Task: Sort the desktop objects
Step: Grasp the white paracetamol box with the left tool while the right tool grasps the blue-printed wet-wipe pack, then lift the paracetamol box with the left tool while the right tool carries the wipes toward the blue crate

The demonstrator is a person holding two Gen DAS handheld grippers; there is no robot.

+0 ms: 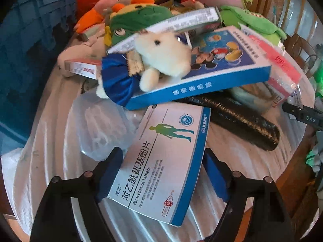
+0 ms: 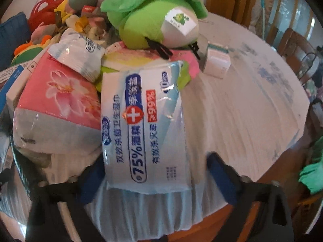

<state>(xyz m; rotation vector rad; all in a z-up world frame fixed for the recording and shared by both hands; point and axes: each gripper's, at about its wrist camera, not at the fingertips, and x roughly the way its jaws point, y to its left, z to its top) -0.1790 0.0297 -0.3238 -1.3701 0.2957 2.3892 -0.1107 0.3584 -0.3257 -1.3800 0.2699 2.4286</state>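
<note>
Clutter still heaps the tabletop (image 2: 242, 104), sorting barely begun; left gripper (image 1: 161, 165) straddles a pillbox (image 1: 159, 161), right gripper (image 2: 153, 173) a wipes pack (image 2: 143, 133), jaws apart, neither clamped

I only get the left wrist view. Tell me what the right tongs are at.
Observer: The right tongs straddle a wipes pack, and a gap shows at the right pad.
Operator: Name what's beside that pack.
Observer: A pink tissue pack lies against its left side.
Operator: Now say what's on its right.
Observer: Bare cloth, with one small white box farther back.
</note>
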